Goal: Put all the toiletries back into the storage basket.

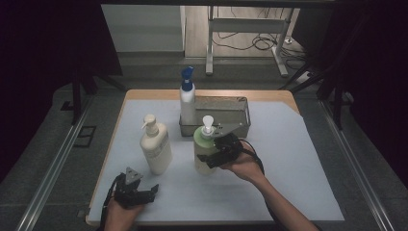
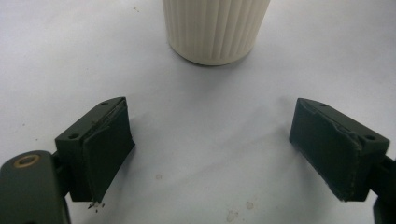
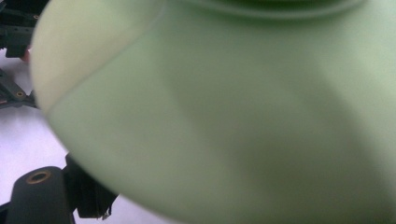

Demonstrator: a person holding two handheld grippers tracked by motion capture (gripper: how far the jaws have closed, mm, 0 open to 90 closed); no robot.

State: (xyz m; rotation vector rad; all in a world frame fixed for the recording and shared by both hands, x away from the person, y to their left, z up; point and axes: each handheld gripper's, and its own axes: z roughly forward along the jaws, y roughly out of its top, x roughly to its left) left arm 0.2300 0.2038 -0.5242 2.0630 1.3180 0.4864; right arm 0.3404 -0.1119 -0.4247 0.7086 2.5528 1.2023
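Note:
A pale green pump bottle (image 1: 204, 149) with a white pump stands upright on the white mat, just in front of the metal tray. My right gripper (image 1: 215, 155) reaches in from its right side with its jaws around the body. In the right gripper view the green bottle (image 3: 233, 116) sits very close, and the left finger (image 3: 88, 198) lies against its side. A cream pump bottle (image 1: 156, 147) stands to the left. My left gripper (image 1: 144, 186) rests low near the front edge, open, facing the ribbed base of the cream bottle (image 2: 217, 32), with bare mat between its jaws (image 2: 212, 144).
A white bottle with a blue spray head (image 1: 187, 96) stands at the left end of the metal tray (image 1: 240, 113) at the back. The white mat (image 1: 298, 163) covers most of the wooden table; dark floor and rails lie on both sides.

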